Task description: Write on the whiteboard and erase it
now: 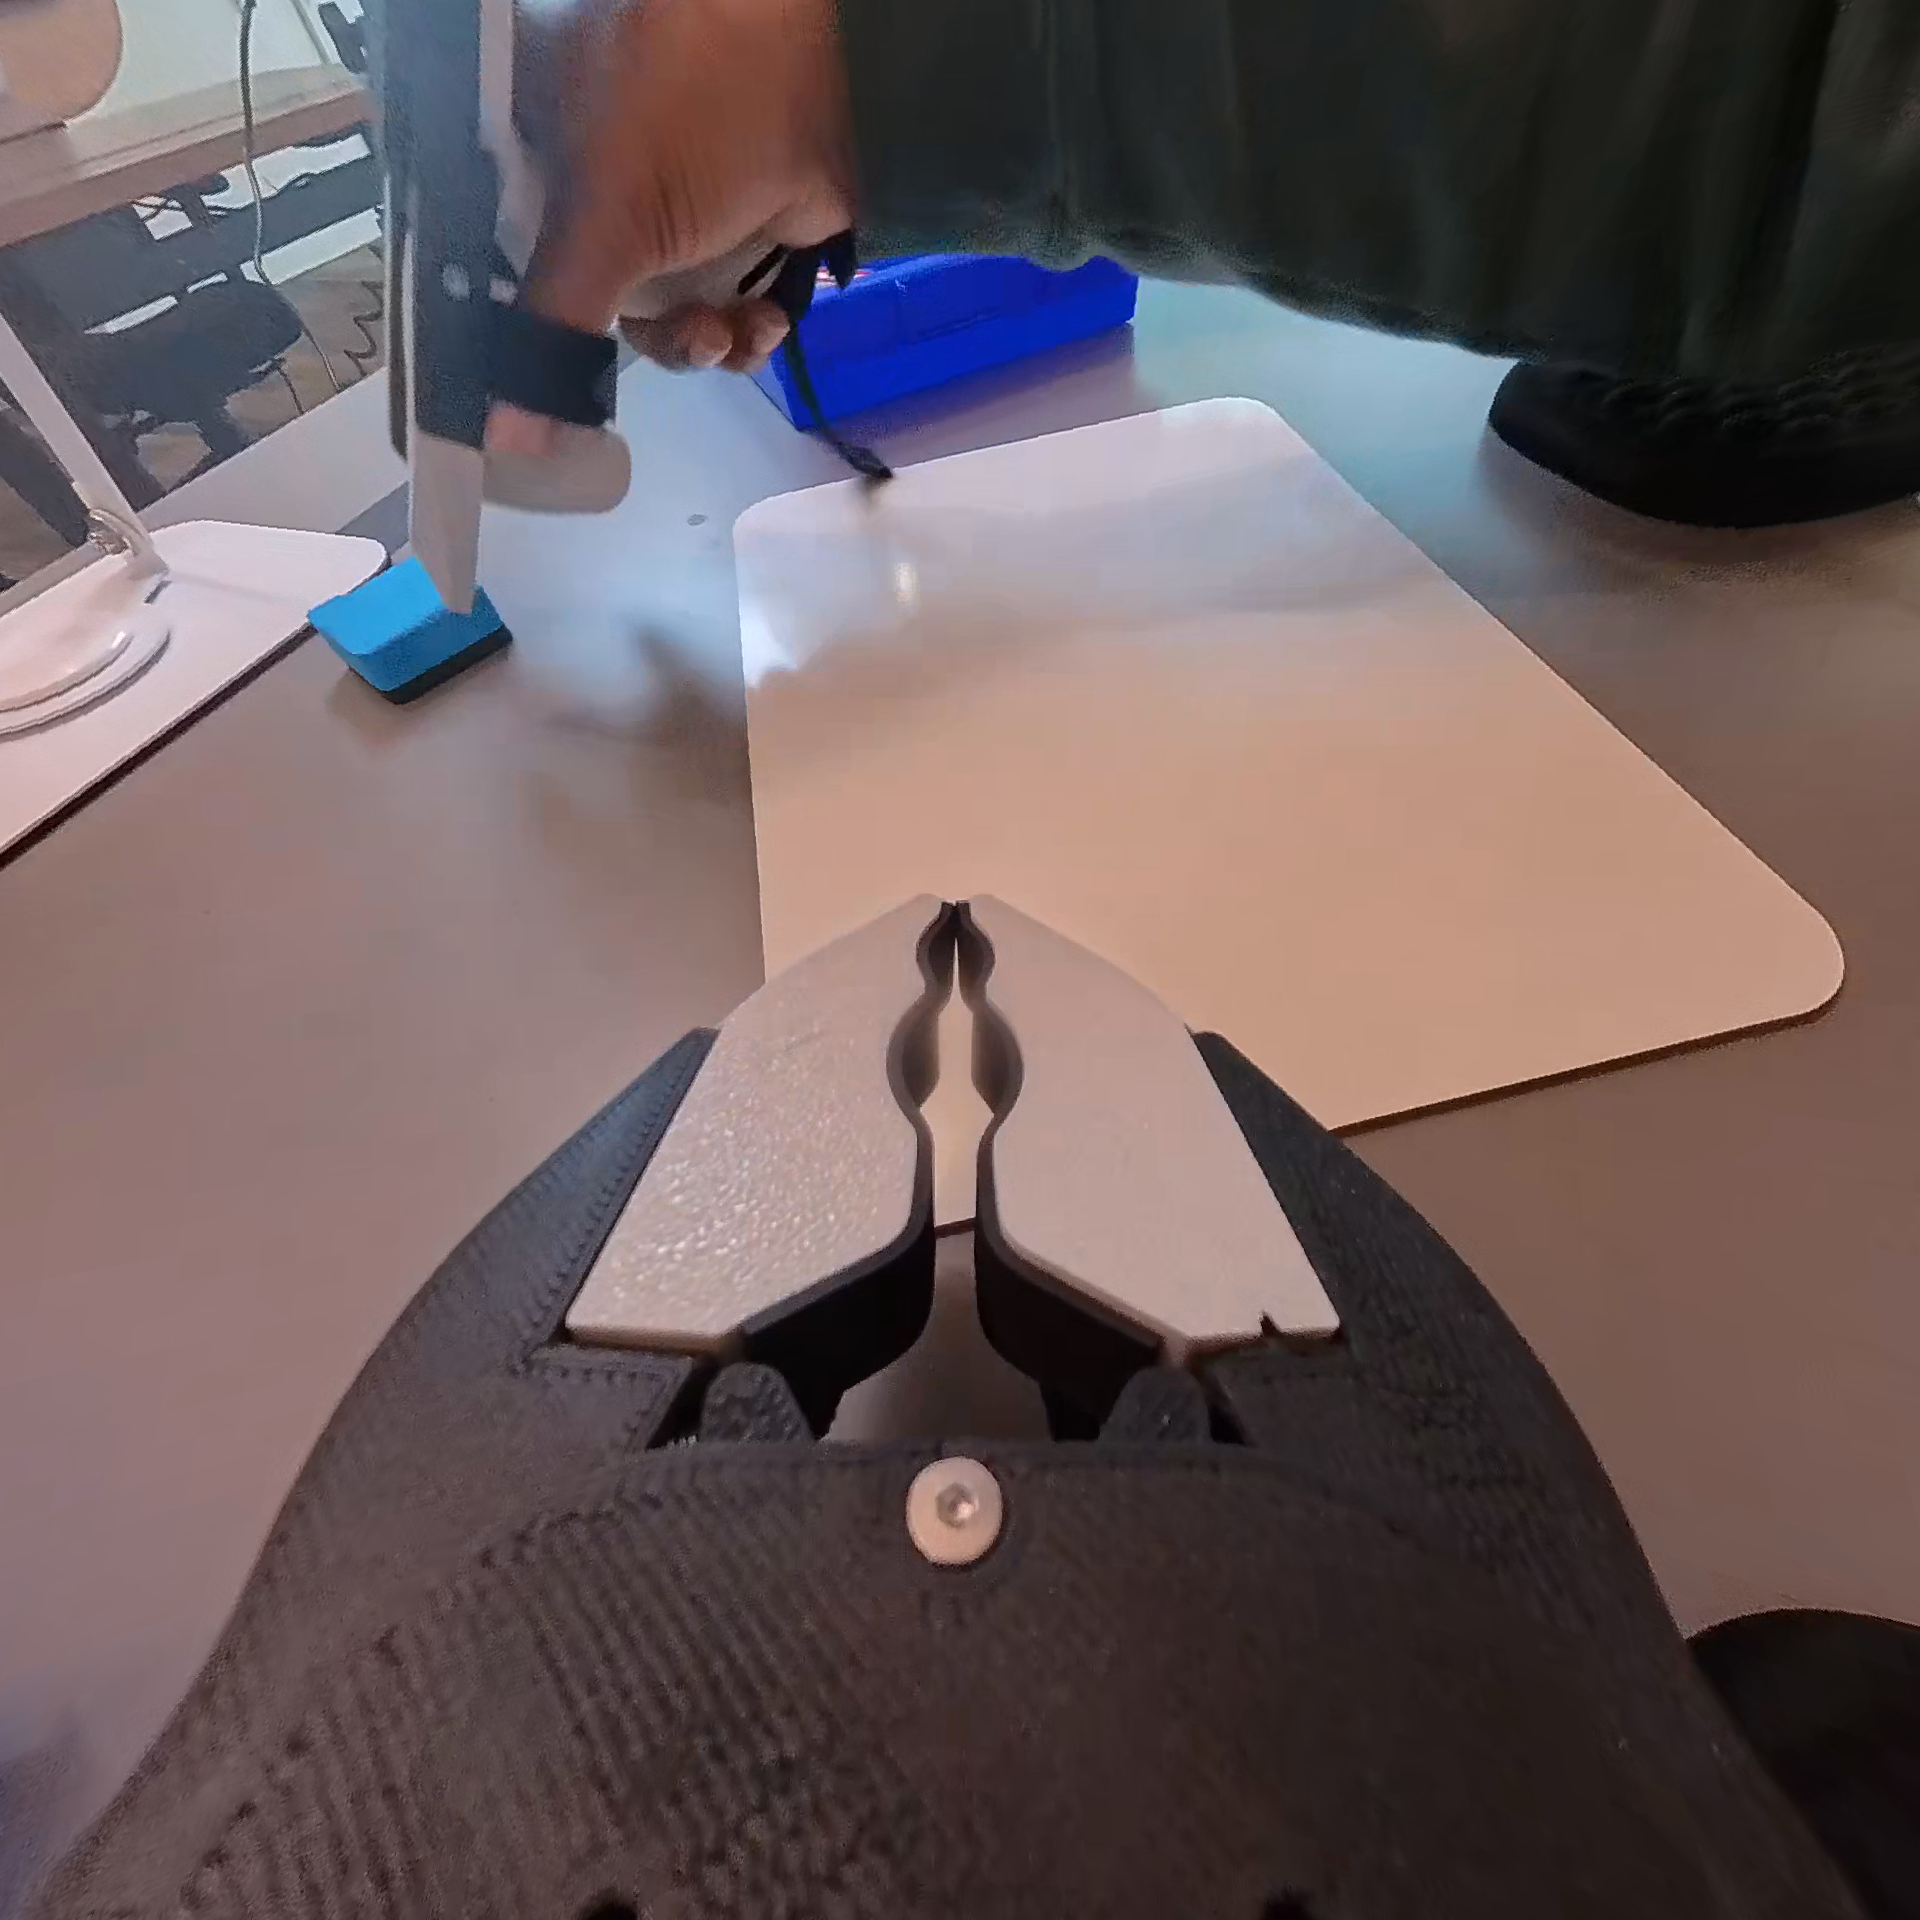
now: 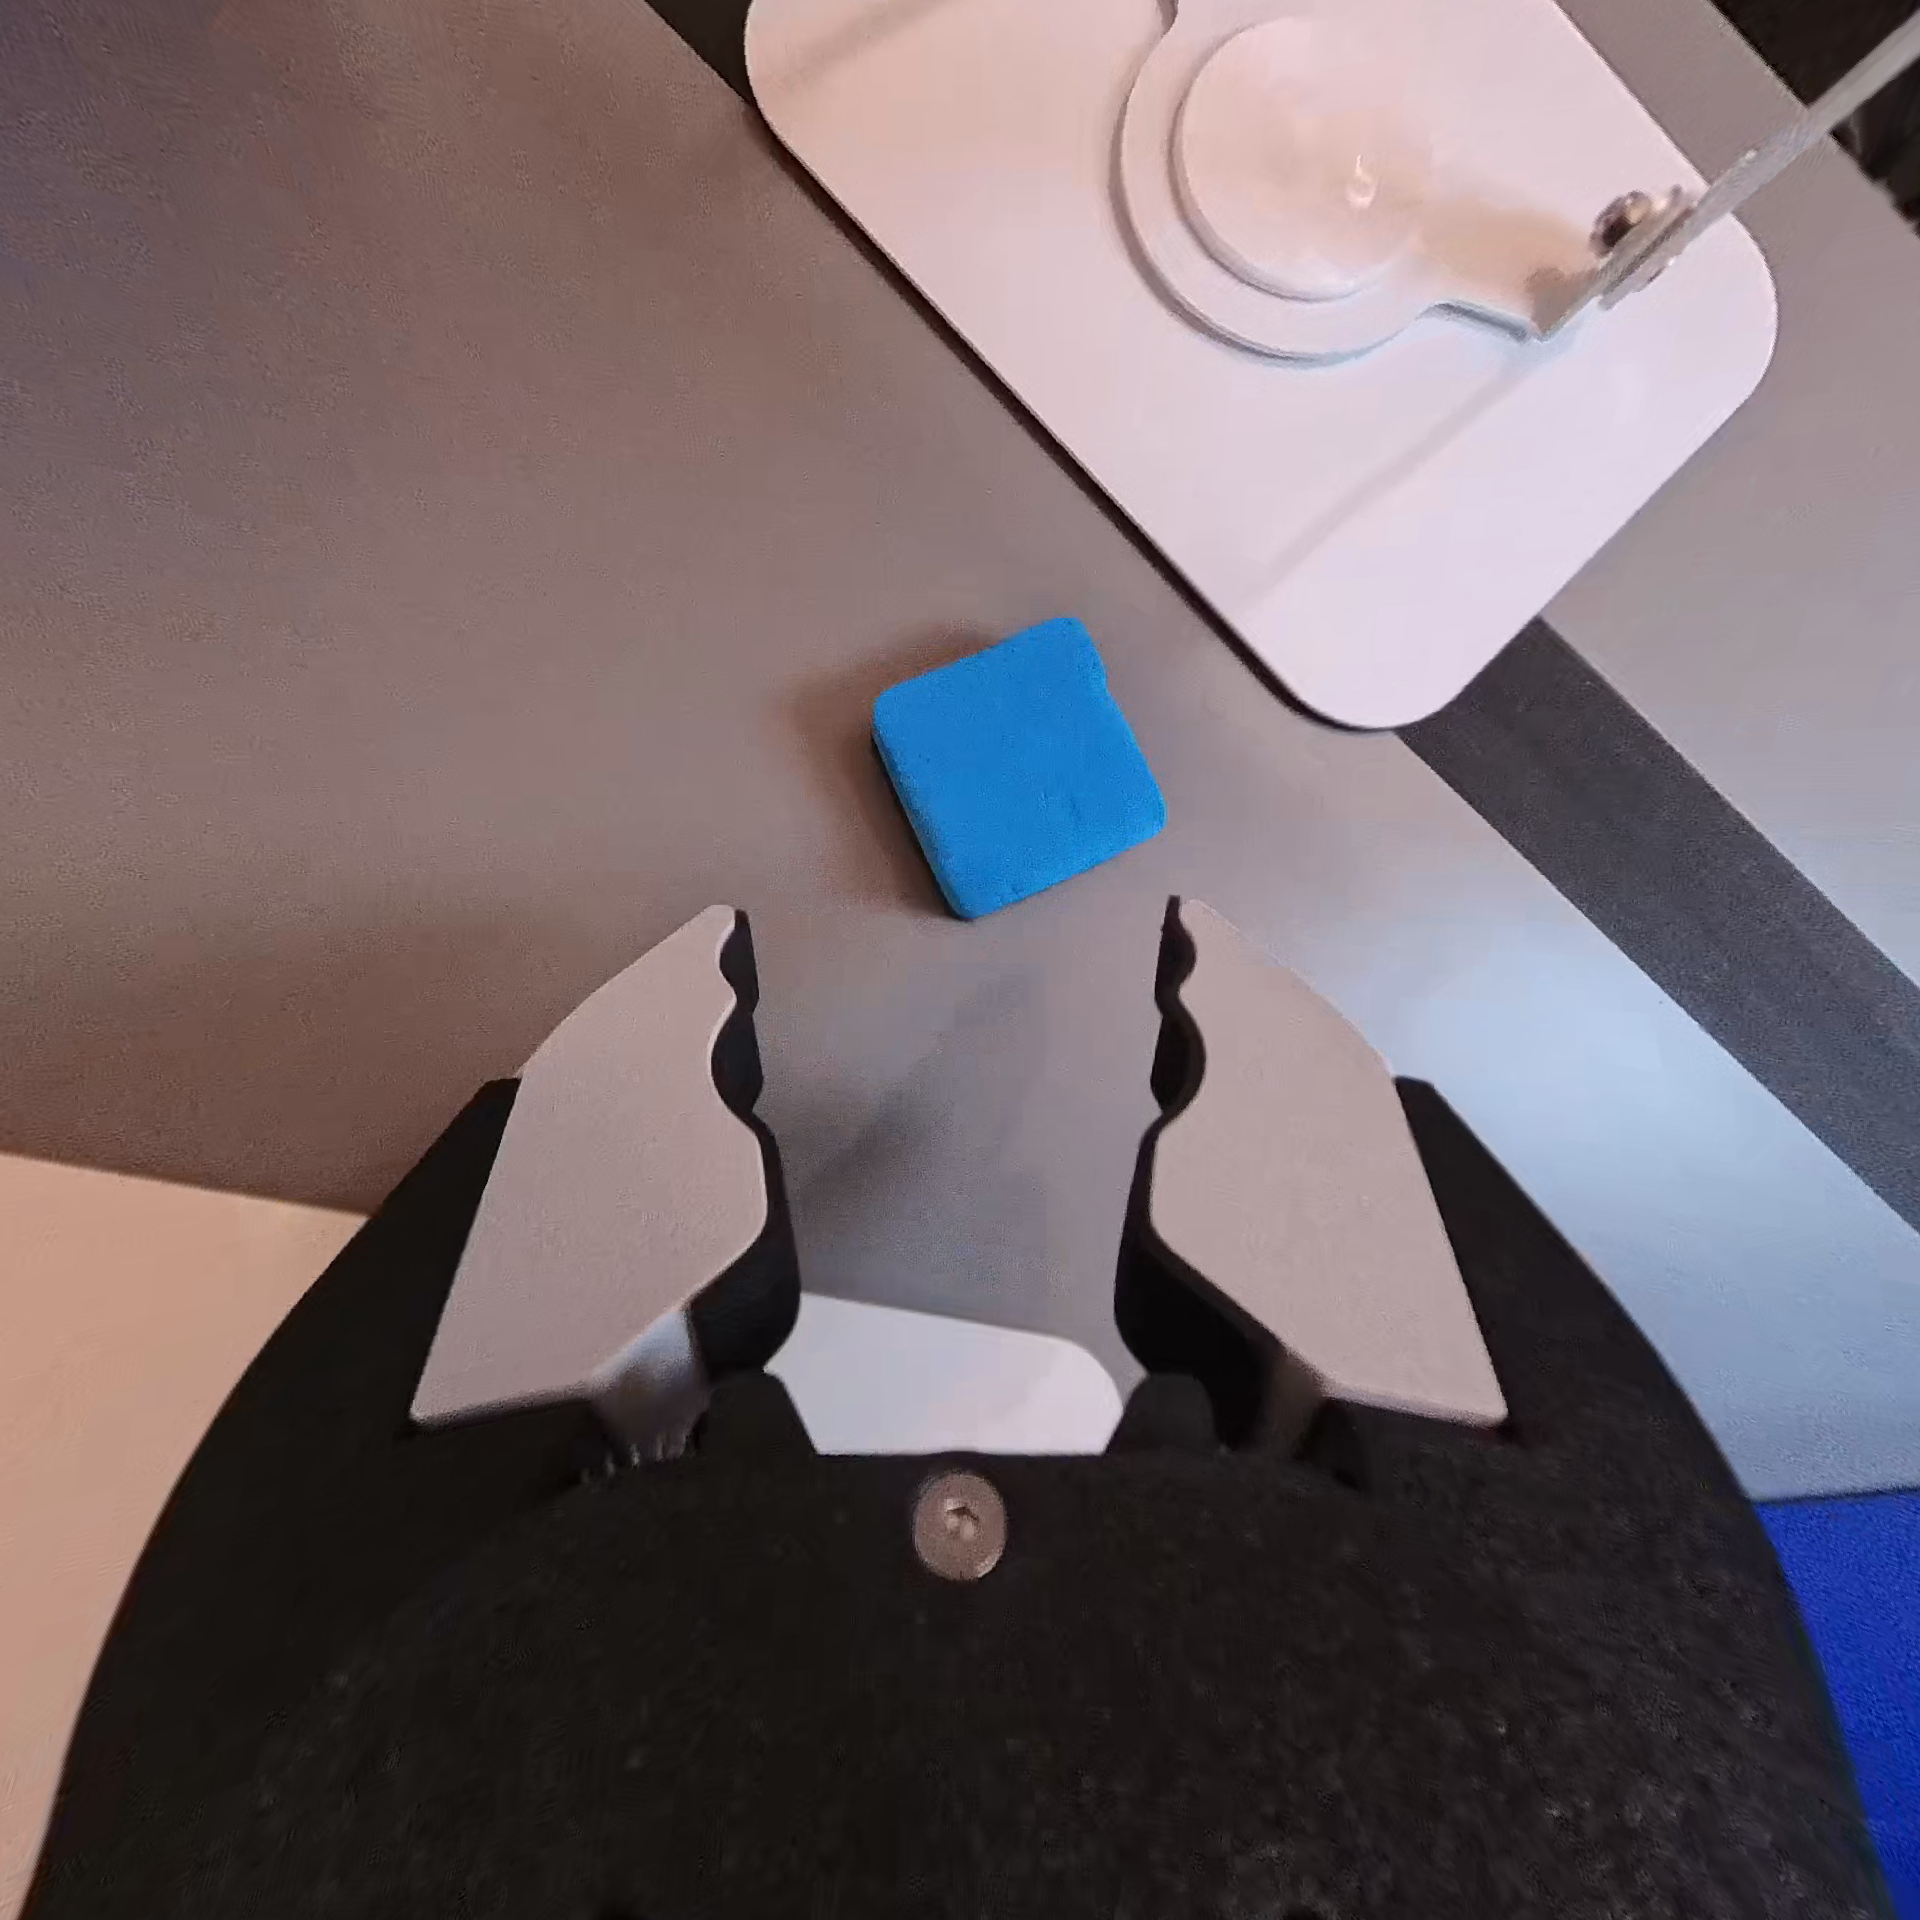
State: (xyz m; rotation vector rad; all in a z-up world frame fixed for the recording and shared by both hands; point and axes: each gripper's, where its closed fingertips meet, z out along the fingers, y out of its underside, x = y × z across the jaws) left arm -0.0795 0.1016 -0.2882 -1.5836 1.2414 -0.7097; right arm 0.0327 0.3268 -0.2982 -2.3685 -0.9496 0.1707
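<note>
A grey table (image 1: 364,987) bears the blank whiteboard (image 1: 1247,779), which lies flat just ahead of the left gripper (image 1: 956,909), its jaws together on nothing. The right gripper (image 2: 956,914) hangs spread apart over the small blue eraser (image 2: 1016,767), lying left of the board.

R gripper (image 2: 956,925) w/ jaws wide apart, above grey bench (image 2: 416,623); blue eraser (image 2: 1016,767) just ahead of tips, not touched. White base plate (image 2: 1351,520) beyond.
</note>
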